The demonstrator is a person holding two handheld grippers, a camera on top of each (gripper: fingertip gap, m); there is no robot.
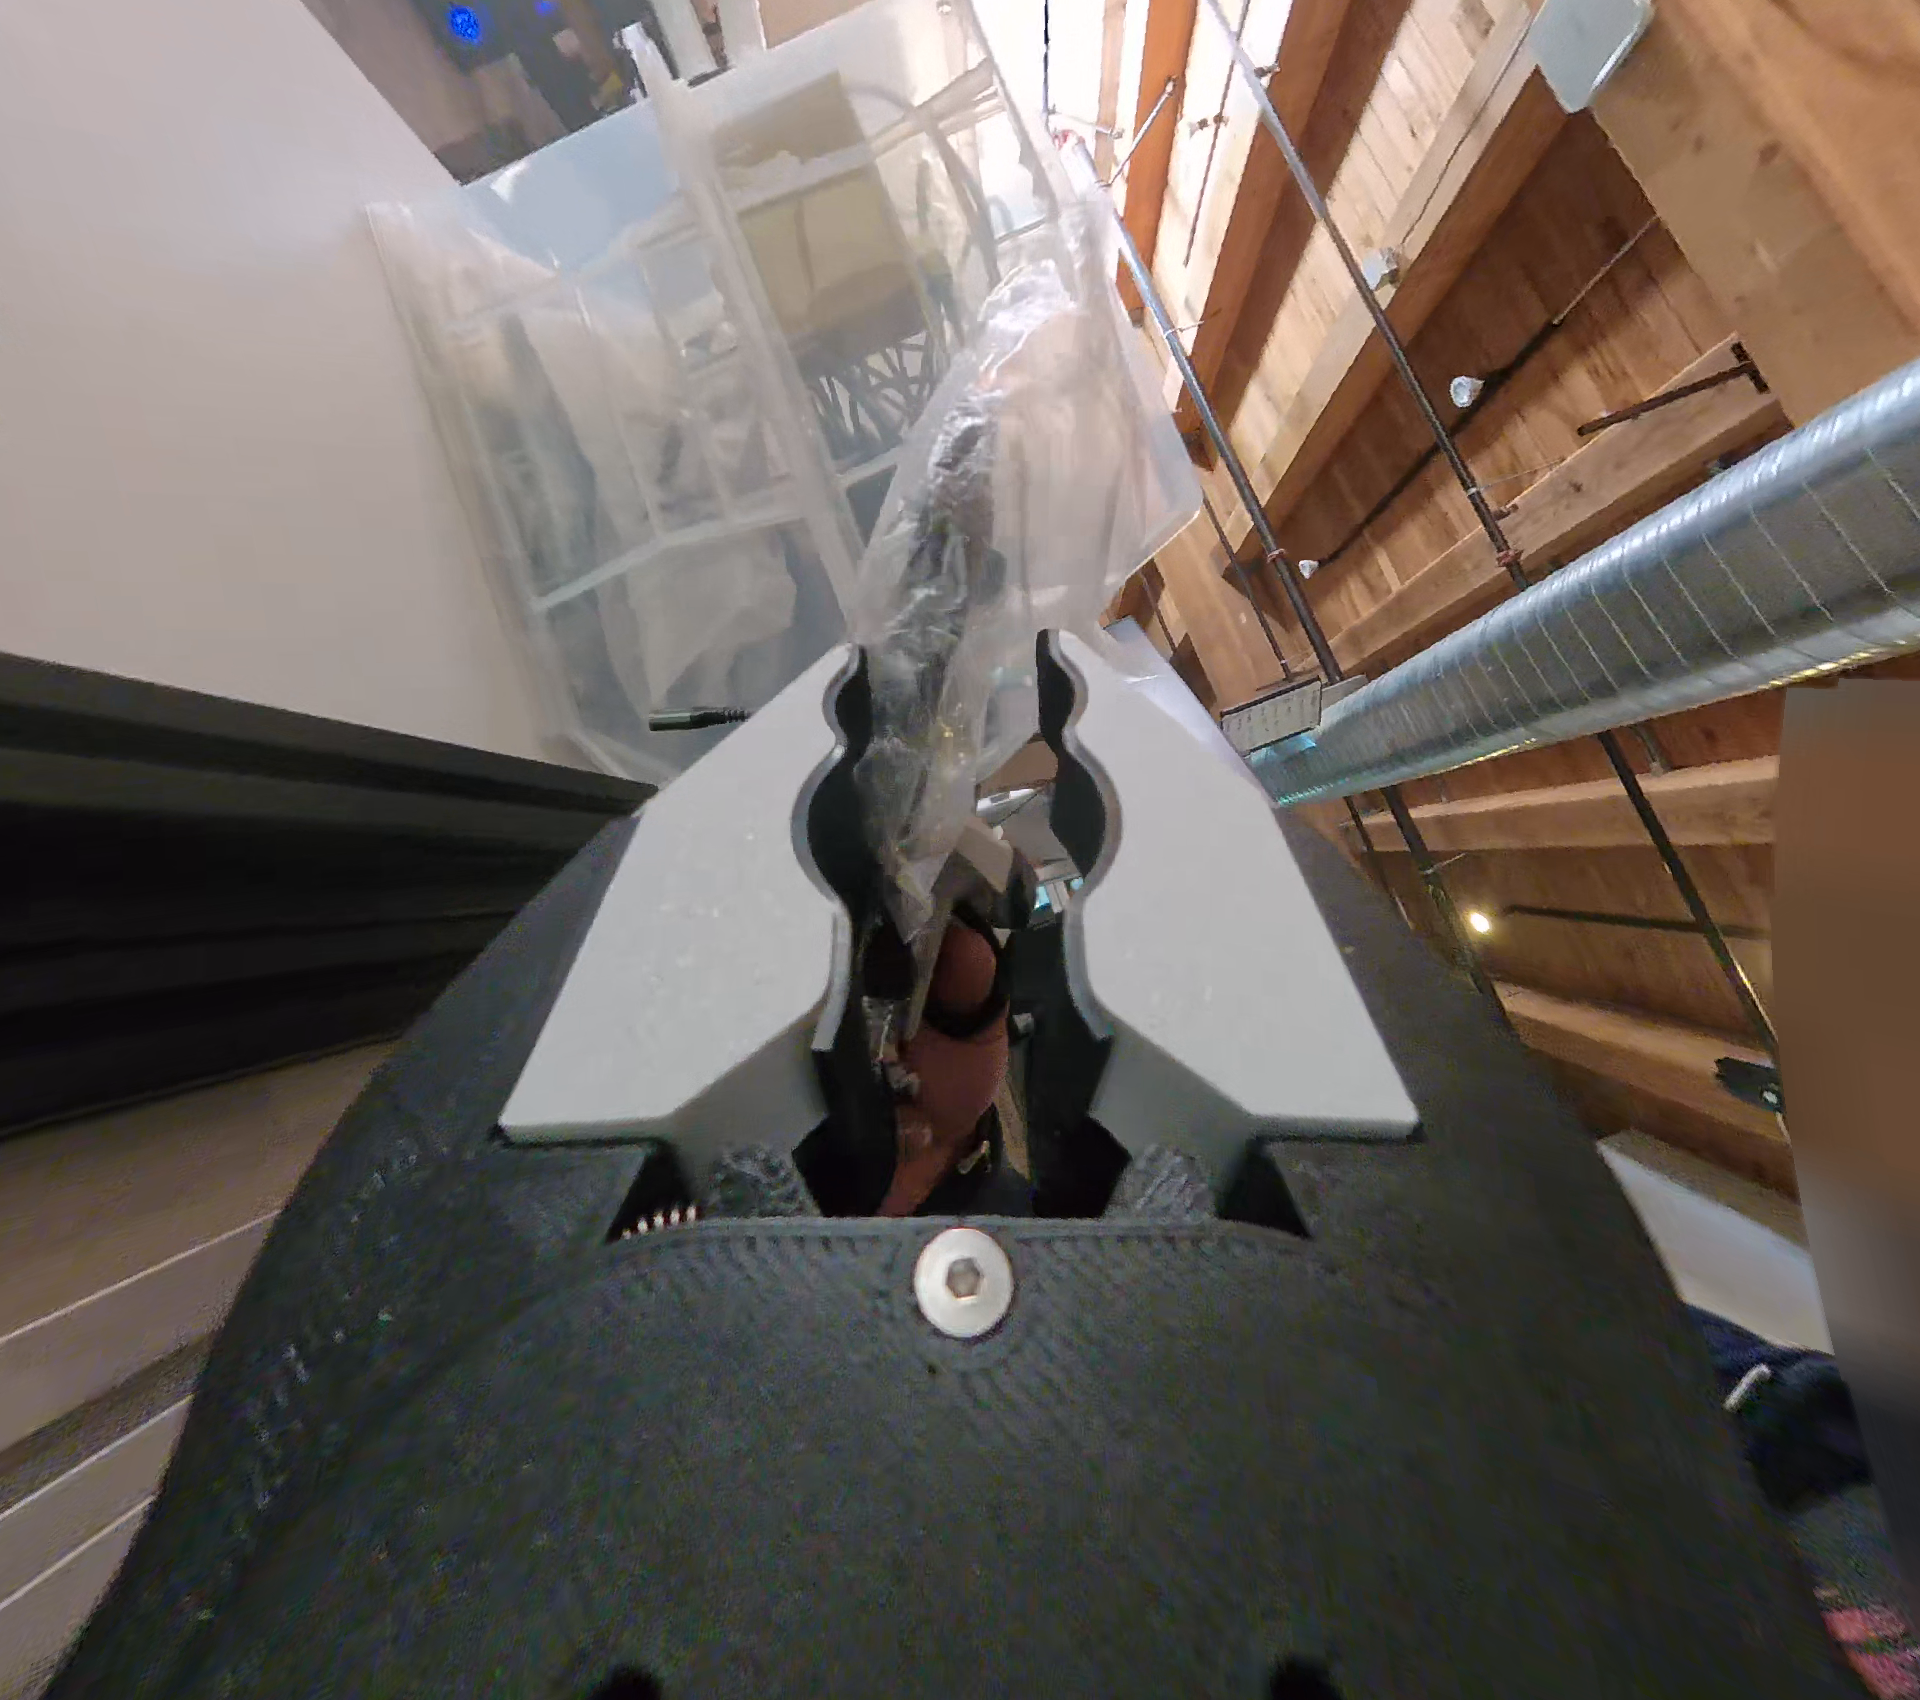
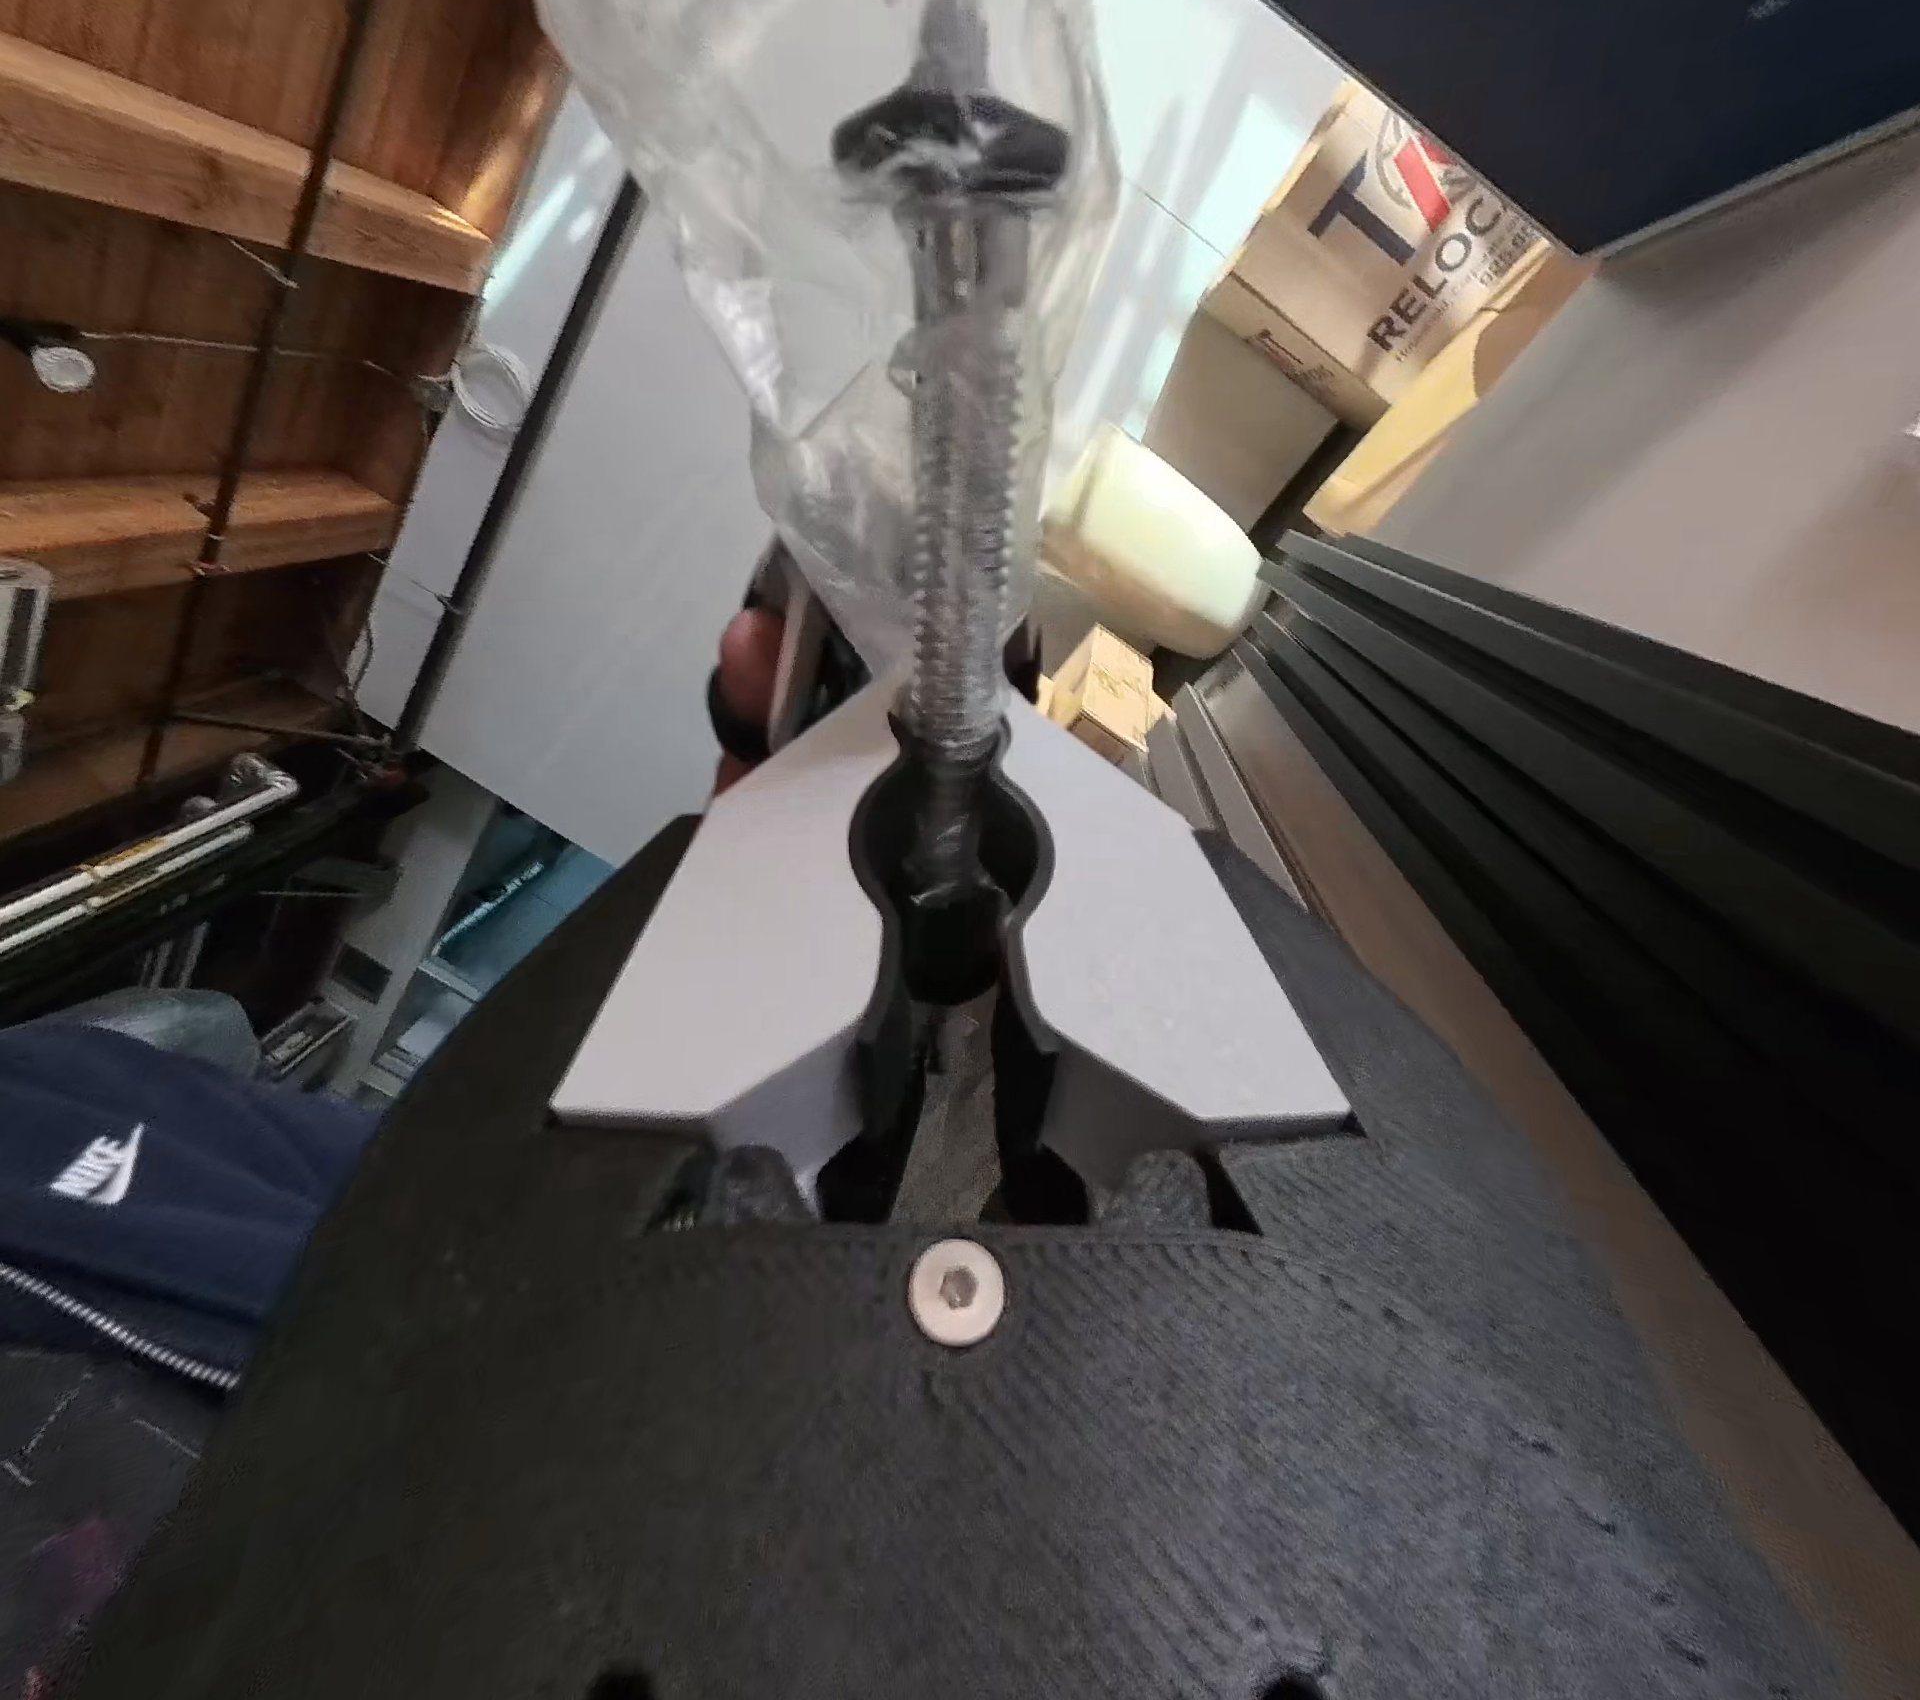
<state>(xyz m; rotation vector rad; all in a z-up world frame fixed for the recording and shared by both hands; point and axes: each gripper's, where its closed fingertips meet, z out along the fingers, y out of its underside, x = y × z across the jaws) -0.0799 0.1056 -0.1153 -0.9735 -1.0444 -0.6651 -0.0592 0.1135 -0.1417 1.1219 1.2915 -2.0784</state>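
The right gripper (image 2: 951,751) pinches a long screw (image 2: 954,507) through a clear plastic bag (image 2: 790,92). The left gripper (image 1: 951,684), jaws narrowly parted, surrounds the bag (image 1: 997,445) without clamping it.

**A covered rack on the left, stacked panels on the right**

Far left, a tall white shelving rack (image 1: 727,268) stands against the pale wall inside a translucent plastic cover (image 1: 499,279). Its shelves carry a tan cardboard box (image 1: 821,248) and a tangle of dark cables (image 1: 873,393) on the next level. To the right, a stack of flat black panels (image 2: 1558,767) runs into the distance. A cream rounded tub (image 2: 1143,549) sits at its far end, whether on it is unclear, and printed brown cardboard boxes (image 2: 1382,268) are piled beyond.
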